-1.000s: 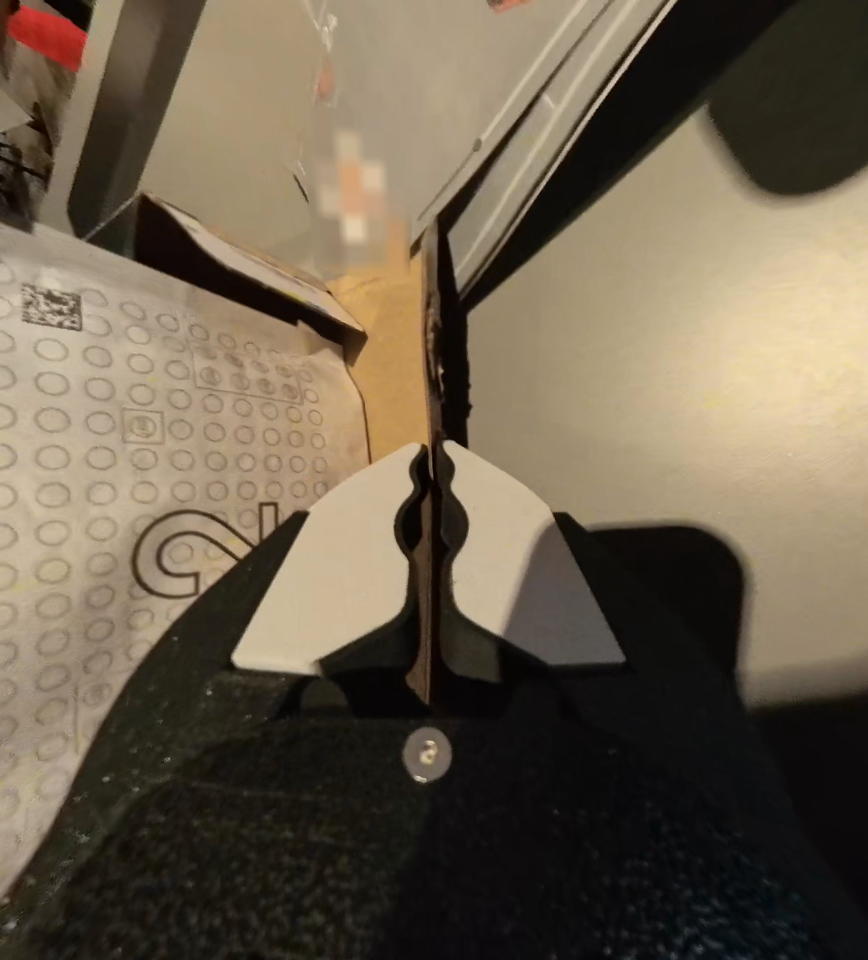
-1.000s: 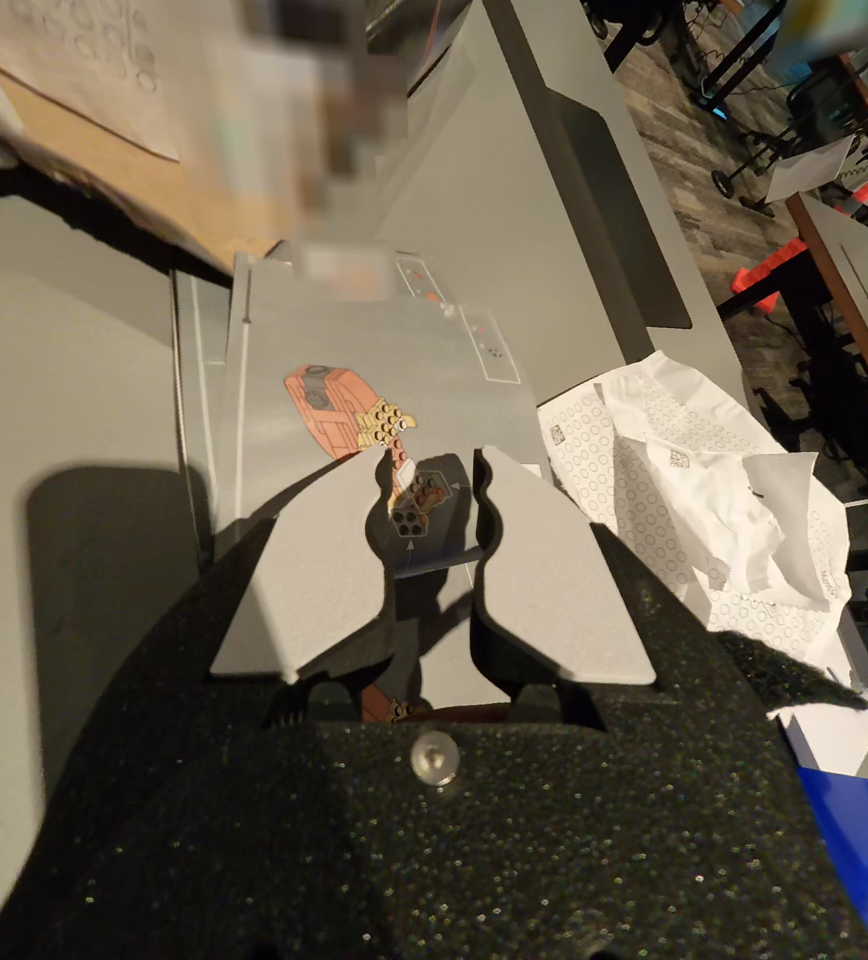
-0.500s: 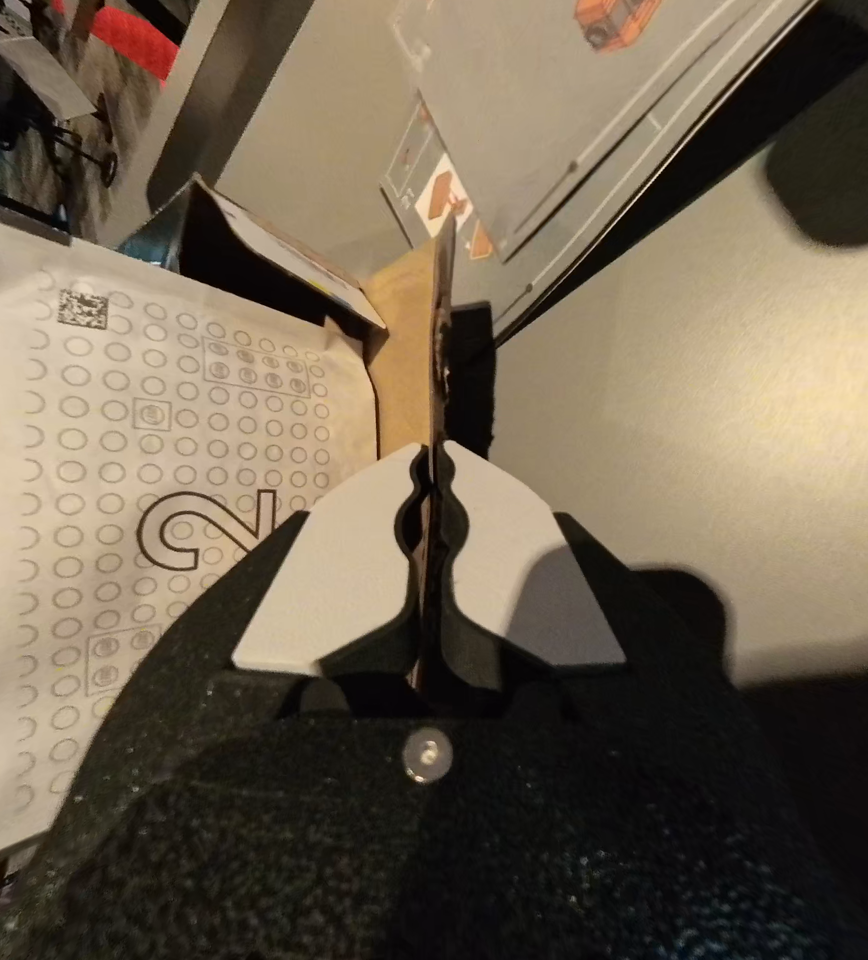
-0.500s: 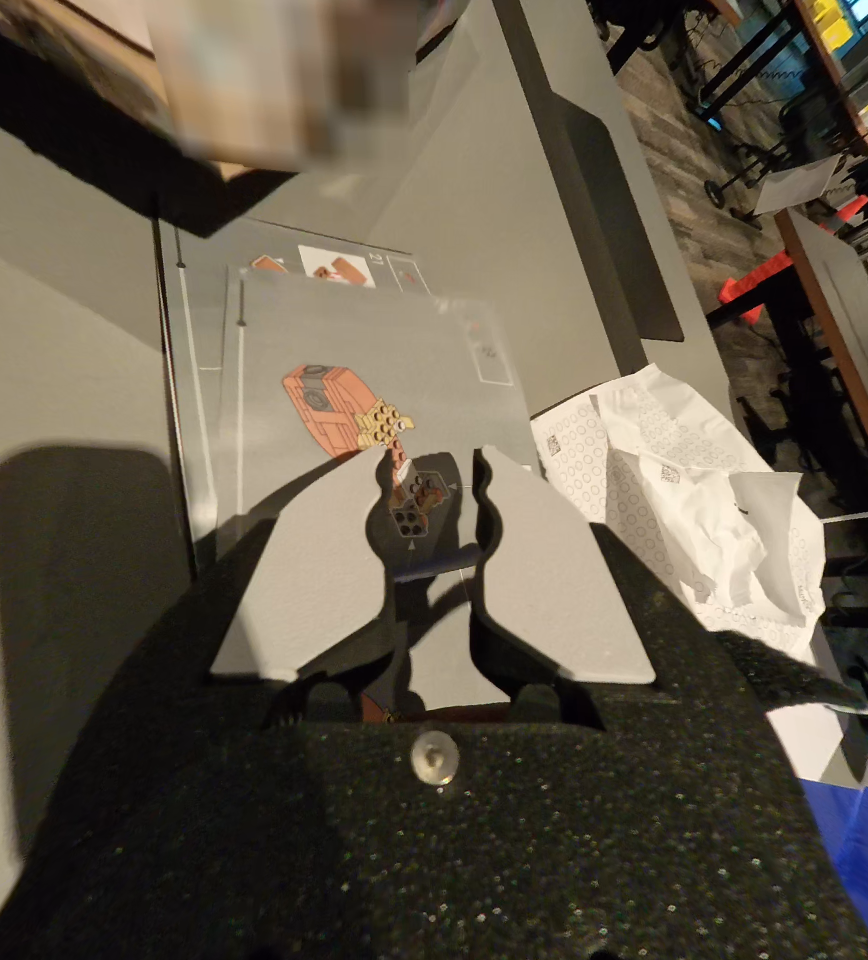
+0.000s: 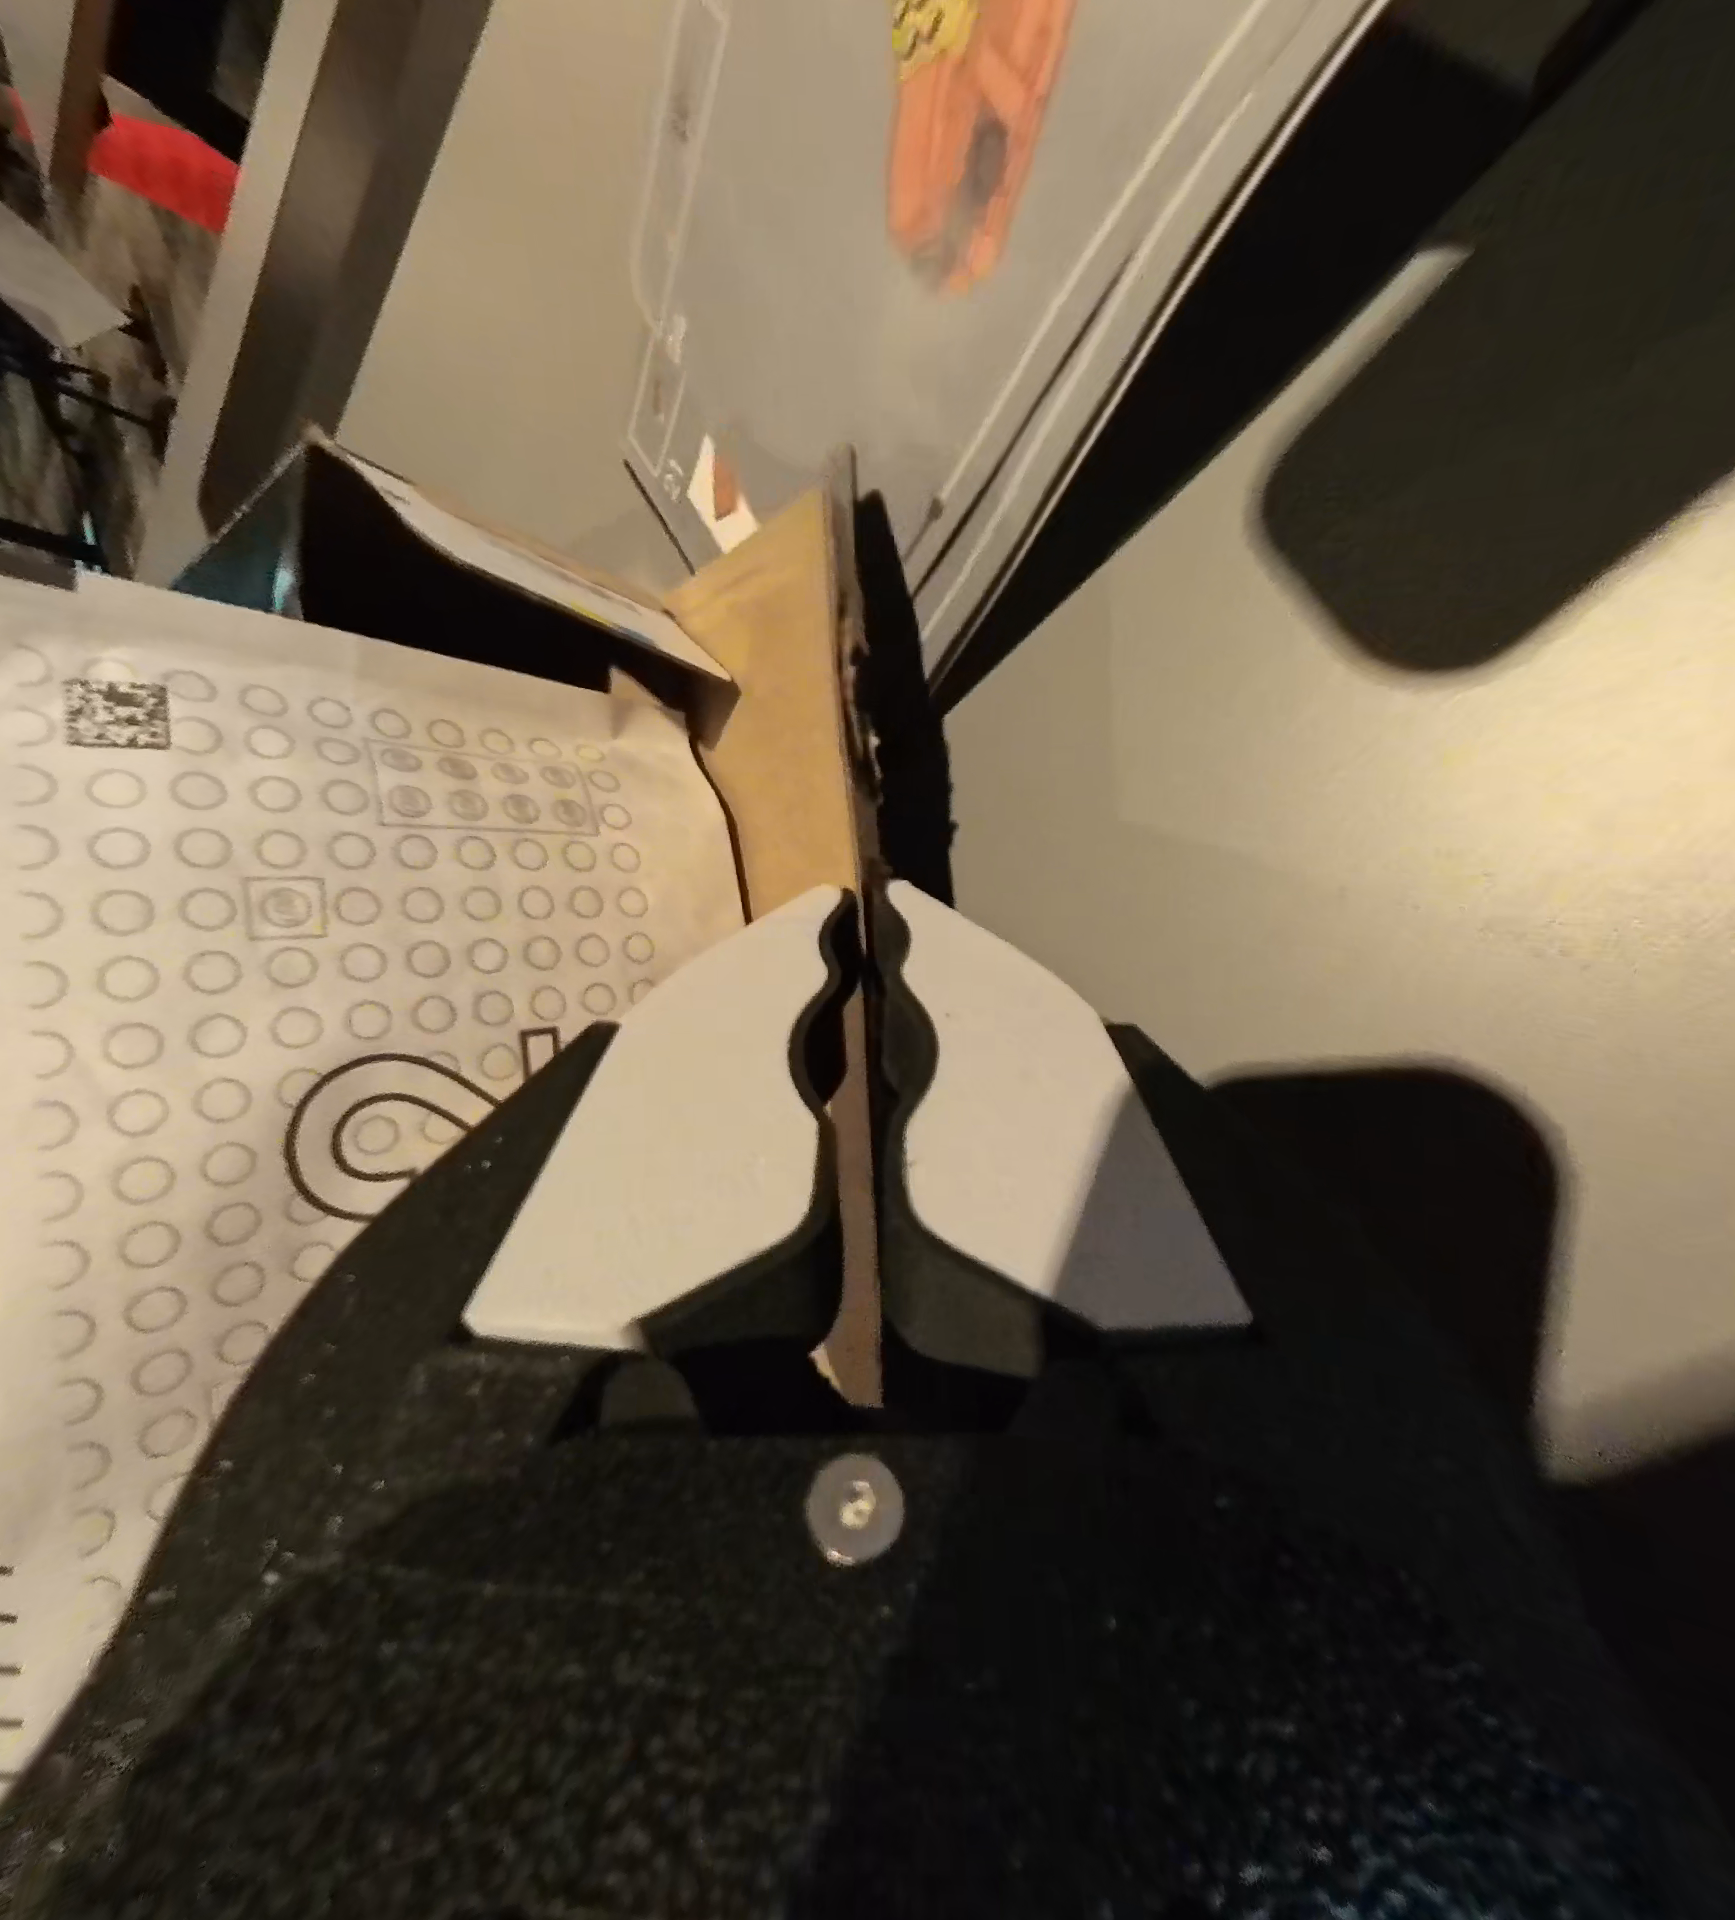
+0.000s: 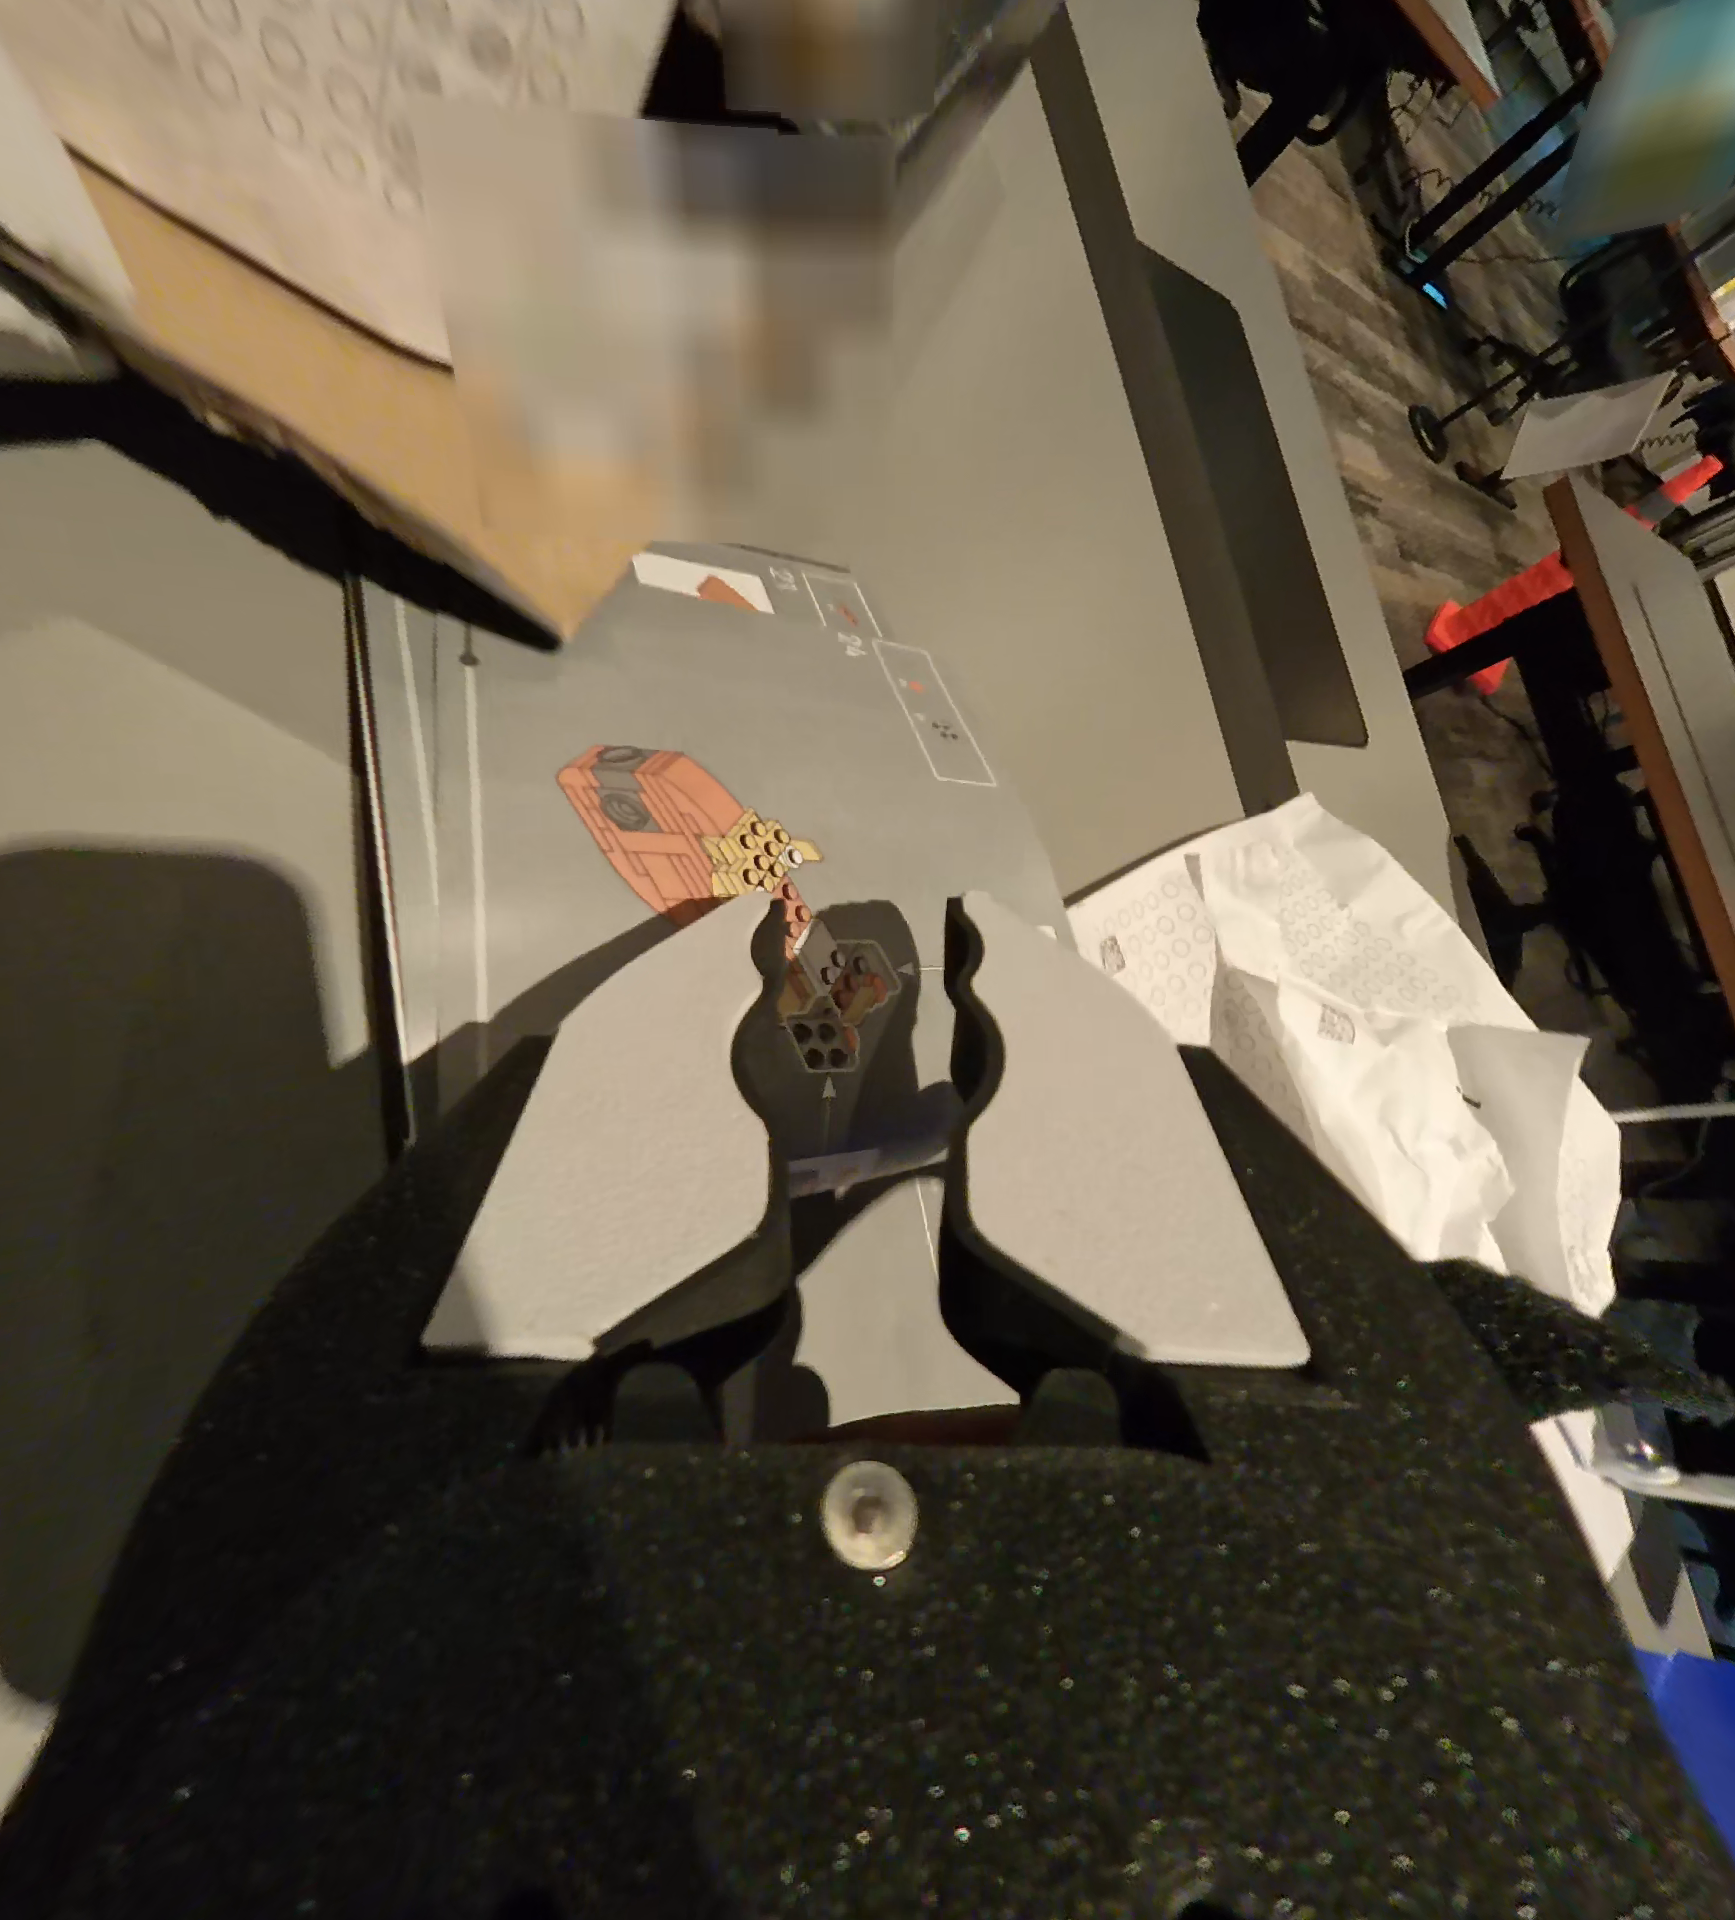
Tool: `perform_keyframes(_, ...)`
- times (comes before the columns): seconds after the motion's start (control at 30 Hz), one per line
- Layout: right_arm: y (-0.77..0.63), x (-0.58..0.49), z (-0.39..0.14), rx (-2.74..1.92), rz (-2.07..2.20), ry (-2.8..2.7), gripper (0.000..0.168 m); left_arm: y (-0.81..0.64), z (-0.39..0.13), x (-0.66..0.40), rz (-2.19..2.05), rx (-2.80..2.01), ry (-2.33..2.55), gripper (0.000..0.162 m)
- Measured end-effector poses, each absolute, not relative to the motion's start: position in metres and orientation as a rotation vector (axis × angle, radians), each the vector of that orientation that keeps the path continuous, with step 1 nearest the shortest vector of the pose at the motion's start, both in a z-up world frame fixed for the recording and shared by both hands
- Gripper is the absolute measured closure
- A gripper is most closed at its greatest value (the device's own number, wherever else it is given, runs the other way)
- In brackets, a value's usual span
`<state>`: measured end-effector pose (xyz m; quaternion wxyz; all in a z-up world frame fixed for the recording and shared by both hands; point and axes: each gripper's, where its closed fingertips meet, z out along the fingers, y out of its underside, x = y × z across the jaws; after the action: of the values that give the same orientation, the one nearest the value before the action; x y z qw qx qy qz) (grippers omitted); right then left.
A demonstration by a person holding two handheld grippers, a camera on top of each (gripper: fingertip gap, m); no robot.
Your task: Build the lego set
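The grey table [image 6: 115, 727] carries everything here, and across it lies the open instruction booklet [image 6: 697, 727], flat and facing up, presumably so the build steps can be read while both hands are busy. Above its far edge hangs the cardboard box [image 6: 343, 343], tilted, with a printed paper bag [image 5: 250, 935] lying against its inner face; it looks as if the box is being tipped or carried to get that bag of pieces out. The left gripper [image 5: 868, 914] is what holds it aloft, jaws pressed together on a brown cardboard flap [image 5: 801, 727] that runs edge-on straight between the fingers. Off to the booklet's right, a crumpled white bag [image 6: 1362, 1039] sits torn and flattened, likely already emptied. The right gripper [image 6: 858, 914] hovers low over the booklet's page with its jaws spread and nothing between them, seemingly free for whatever comes out of the box. No loose bricks show in either view.
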<state>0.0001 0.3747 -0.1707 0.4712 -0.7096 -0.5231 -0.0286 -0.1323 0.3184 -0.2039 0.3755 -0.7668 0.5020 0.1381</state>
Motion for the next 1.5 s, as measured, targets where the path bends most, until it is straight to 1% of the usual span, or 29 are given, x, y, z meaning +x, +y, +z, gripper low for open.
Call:
perform_keyframes(0.2, 0.374, -0.003, -0.165, -1.711, -0.066, -1.289, 0.139, 0.317, -0.212, -0.129, 0.358, -1.977, 1.328, 0.161)
perform_keyframes(0.4, 0.367, 0.034, -0.138, -1.722, -0.088, -1.206, 0.138, 0.317, -0.211, -0.129, 0.351, -1.977, 1.322, 0.161)
perform_keyframes(0.53, 0.359, 0.053, -0.162, -1.843, -0.013, -1.186, 0.138, 0.317, -0.212, -0.129, 0.347, -1.977, 1.320, 0.161)
perform_keyframes(0.67, 0.358, 0.050, -0.181, -1.855, -0.010, -1.225, 0.138, 0.317, -0.210, -0.129, 0.346, -1.974, 1.317, 0.161)
perform_keyframes(1.03, 0.360, 0.030, -0.183, -1.827, 0.053, -1.227, 0.141, 0.316, -0.201, -0.133, 0.339, -1.972, 1.296, 0.161)
perform_keyframes(1.5, 0.361, 0.028, -0.183, -1.828, 0.032, -1.232, 0.141, 0.314, -0.208, -0.124, 0.336, -1.963, 1.337, 0.161)
